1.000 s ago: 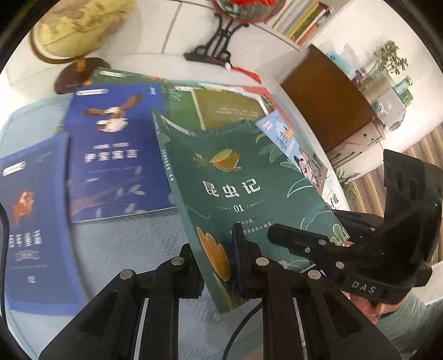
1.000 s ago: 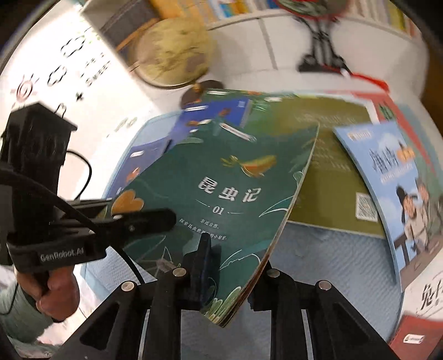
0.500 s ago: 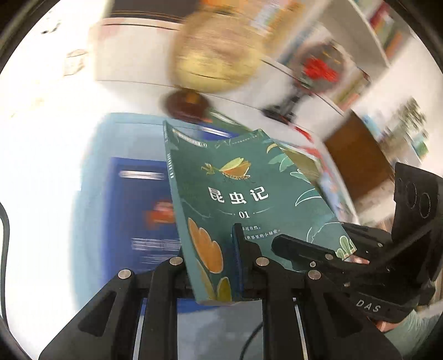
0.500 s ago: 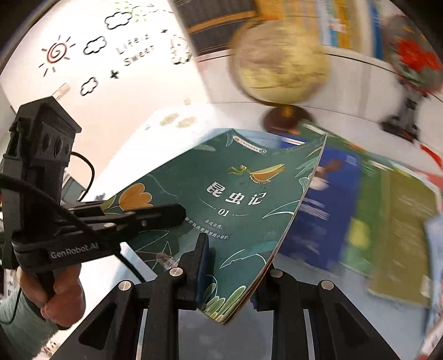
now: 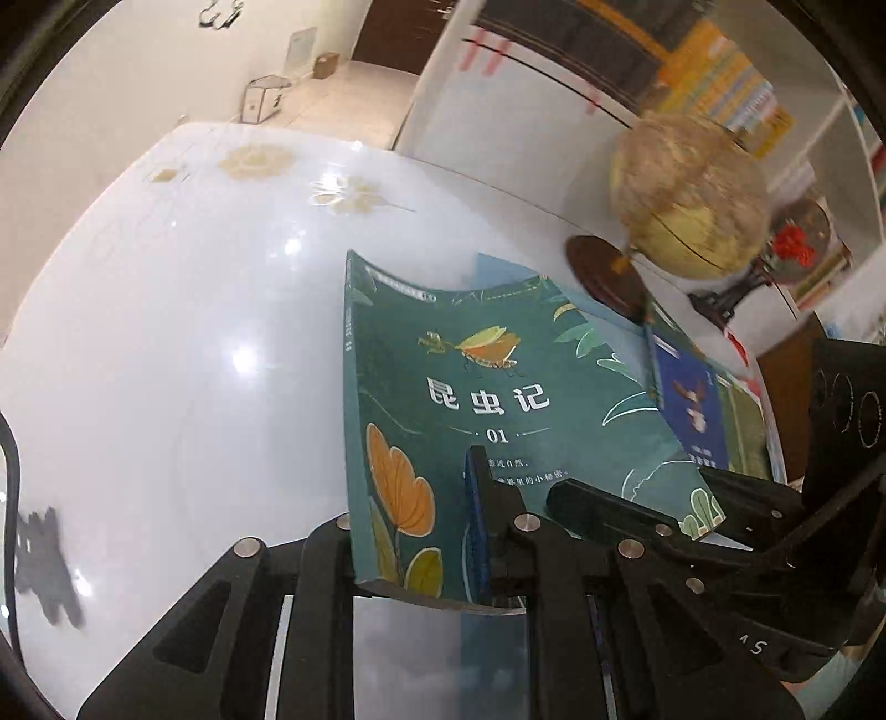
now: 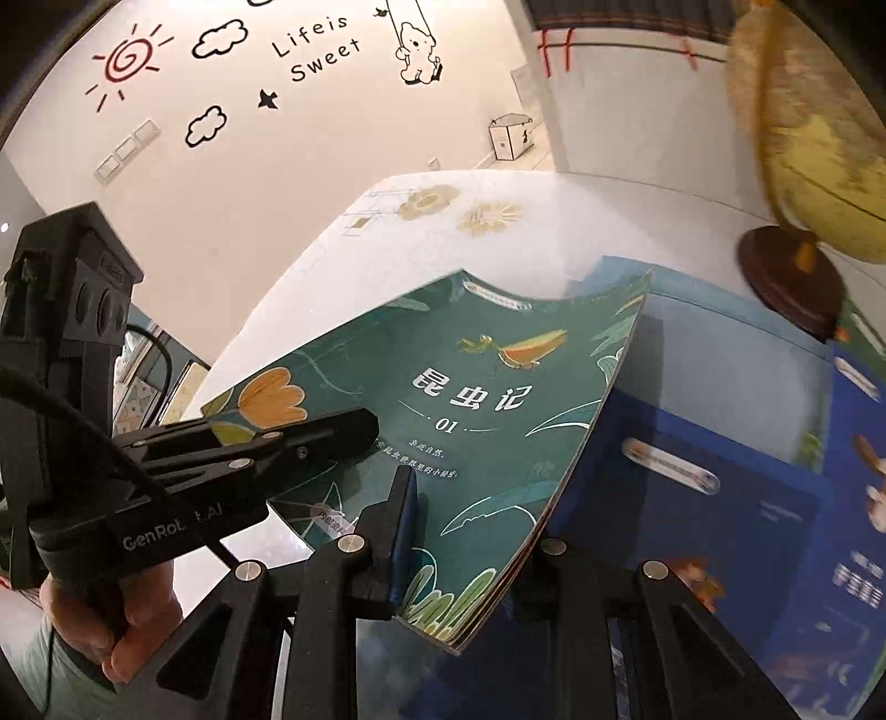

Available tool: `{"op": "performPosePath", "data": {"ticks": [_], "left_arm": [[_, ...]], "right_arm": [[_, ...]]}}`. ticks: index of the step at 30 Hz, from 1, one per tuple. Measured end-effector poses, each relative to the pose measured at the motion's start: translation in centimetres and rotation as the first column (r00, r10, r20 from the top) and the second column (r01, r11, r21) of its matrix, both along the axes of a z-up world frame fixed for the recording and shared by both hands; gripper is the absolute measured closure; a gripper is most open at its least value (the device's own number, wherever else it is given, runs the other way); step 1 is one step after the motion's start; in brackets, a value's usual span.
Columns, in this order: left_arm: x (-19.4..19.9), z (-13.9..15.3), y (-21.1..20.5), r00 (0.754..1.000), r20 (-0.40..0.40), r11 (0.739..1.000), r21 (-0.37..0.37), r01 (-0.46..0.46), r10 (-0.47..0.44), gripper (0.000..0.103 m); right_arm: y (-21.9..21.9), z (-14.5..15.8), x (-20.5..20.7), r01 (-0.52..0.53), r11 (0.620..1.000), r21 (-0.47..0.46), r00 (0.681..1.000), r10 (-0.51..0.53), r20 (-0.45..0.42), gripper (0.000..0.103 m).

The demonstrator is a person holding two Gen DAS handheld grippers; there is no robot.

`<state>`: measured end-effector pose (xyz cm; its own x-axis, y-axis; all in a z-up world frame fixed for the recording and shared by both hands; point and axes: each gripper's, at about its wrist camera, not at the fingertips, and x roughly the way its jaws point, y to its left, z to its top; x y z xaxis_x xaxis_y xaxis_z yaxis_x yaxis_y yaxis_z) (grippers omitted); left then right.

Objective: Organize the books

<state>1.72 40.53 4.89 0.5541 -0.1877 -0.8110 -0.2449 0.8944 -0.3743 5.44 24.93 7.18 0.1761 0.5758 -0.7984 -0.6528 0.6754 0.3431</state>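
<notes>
Green book (image 5: pixel 498 410), cover reading "昆虫记 01", held lifted above white desk (image 5: pixel 166 332); left tool (image 5: pixel 415 554) clamps its bottom edge, right tool (image 6: pixel 459 559) clamps bottom corner. Left tool body reads "GenRobot.AI". Wall (image 6: pixel 315 50) ahead reads "Life is Sweet". Blue book (image 6: pixel 692 498) right of right tool.

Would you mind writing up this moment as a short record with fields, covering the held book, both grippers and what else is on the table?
held book: green book, front cover up, raised above the table
left gripper: shut on the book's near edge by the spine
right gripper: shut on the near edge by the open page side
table: white, glossy
other books: blue books lying flat to the right
also present: globe on a dark round base, at the back right
</notes>
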Motion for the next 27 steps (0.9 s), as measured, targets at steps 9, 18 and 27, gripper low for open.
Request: {"op": "performPosePath", "data": {"ticks": [9, 18, 27], "left_arm": [[0.2, -2.4, 3.2, 0.997, -0.079, 0.998, -0.047, -0.031, 0.027, 0.072], [-1.6, -4.4, 3.1, 0.979, -0.191, 0.996, 0.065, -0.06, 0.071, 0.06], [-4.4, -1.5, 1.3, 0.985, -0.151, 0.99, 0.127, -0.064, 0.083, 0.06]], "right_arm": [[3.9, -1.8, 1.2, 0.03, 0.999, -0.043, 0.999, -0.031, -0.024, 0.079], [2.9, -4.0, 2.1, 0.048, 0.995, -0.089, 0.989, -0.06, -0.136, 0.067], [-1.5, -3.1, -1.3, 0.013, 0.998, -0.064, 0.986, -0.024, -0.166, 0.063]]}}
